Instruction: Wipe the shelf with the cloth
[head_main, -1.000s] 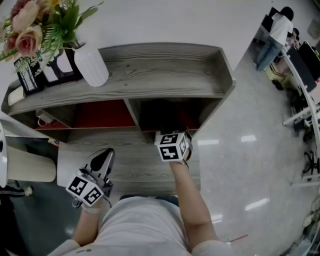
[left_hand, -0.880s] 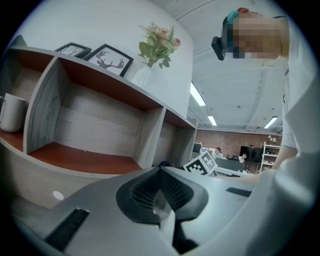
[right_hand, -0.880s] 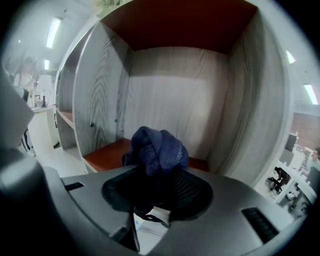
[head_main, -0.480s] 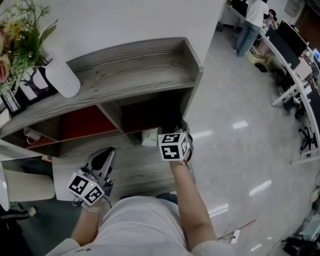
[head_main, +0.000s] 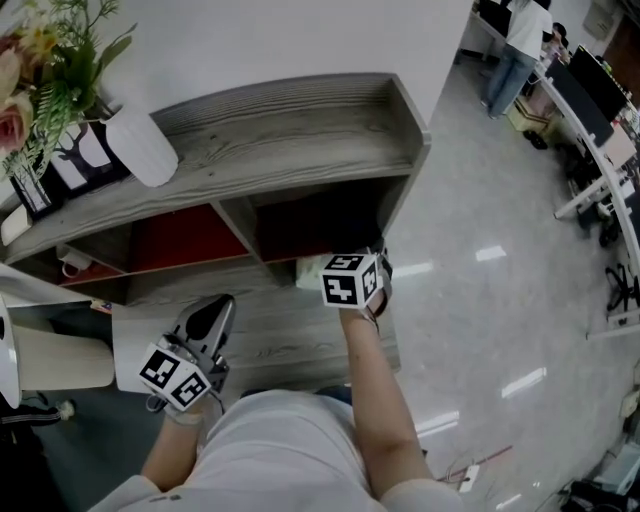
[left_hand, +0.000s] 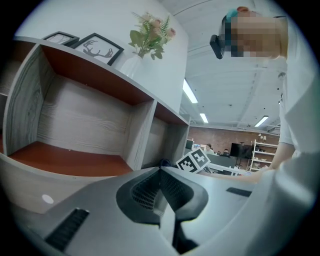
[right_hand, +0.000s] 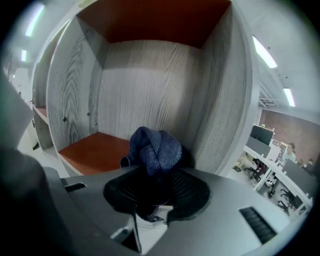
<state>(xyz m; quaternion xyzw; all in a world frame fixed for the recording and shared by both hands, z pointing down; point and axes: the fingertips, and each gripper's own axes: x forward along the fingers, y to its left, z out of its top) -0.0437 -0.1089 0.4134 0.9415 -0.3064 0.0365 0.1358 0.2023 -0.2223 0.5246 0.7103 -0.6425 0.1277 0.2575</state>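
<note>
Cloth of dark-blue knit, bunched into a wad (right_hand: 156, 149), is sitting in the right tool (right_hand: 150, 192). The jaws of that tool are clamping its lower folds while the rest is bulging out ahead of them. That tool is reaching into the right-hand lower compartment of the grey wood-grain shelf unit (head_main: 300, 125). In the right gripper view the compartment's red-brown floor (right_hand: 92, 150) is lying below and to the left of the cloth, and the grey right wall (right_hand: 225, 115) is standing just beside it on the right. I cannot tell whether the cloth is touching the floor. Judging from this, the floor's open stretch is running leftward and toward the far back panel (right_hand: 145, 85), so the coming stroke is calling for a press down and a sweep to the left. The left tool (left_hand: 161, 182) is hanging at the near left, well apart from that compartment, its jaws pressing together on nothing, so the right tool is plainly the nearer one.
</note>
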